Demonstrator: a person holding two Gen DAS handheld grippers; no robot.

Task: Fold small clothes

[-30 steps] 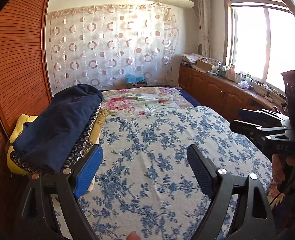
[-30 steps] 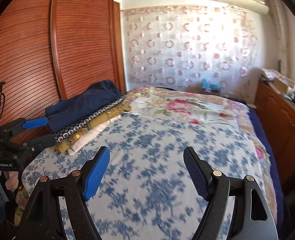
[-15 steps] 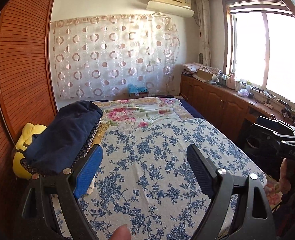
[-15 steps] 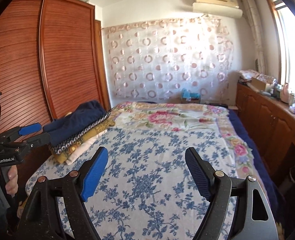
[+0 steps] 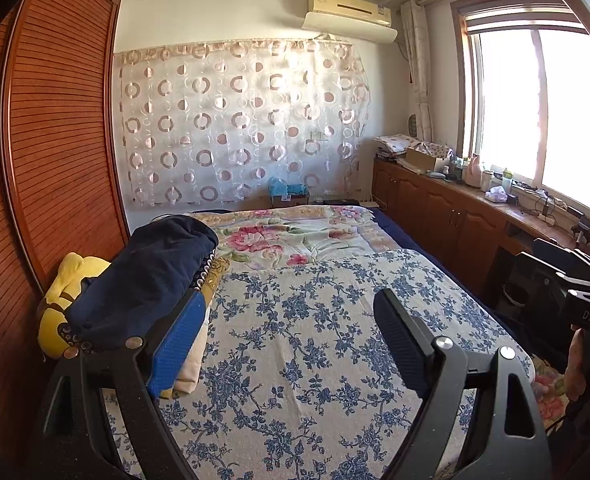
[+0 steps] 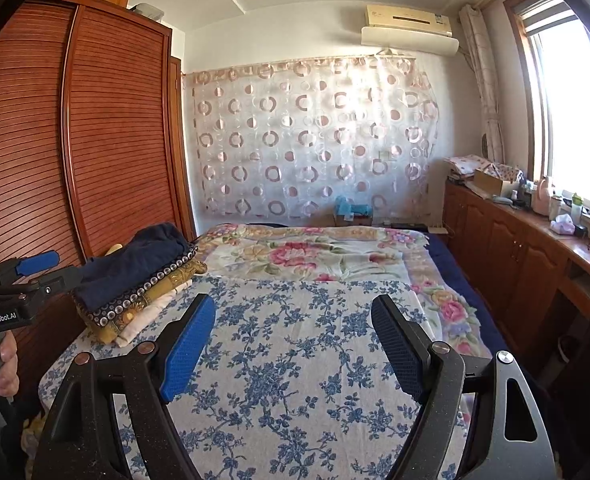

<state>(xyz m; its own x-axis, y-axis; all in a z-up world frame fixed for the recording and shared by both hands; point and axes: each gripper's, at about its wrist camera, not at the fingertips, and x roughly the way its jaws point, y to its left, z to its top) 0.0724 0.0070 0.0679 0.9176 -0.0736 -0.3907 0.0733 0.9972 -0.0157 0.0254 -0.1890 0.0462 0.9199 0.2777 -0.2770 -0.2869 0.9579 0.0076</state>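
The pile of folded clothes (image 5: 143,276) sits on the bed's (image 5: 315,344) left side, long way pointing up the bed, closest to the left gripper (image 5: 287,336), and both it and the right gripper (image 6: 295,344) have jaws wide open, holding nothing.

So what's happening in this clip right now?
A person holds the left gripper and the right gripper above the blue floral bedspread; both are open and empty. A stack of folded clothes, navy piece on top, sits at the bed's left edge by the wardrobe. No garment lies spread out for folding.
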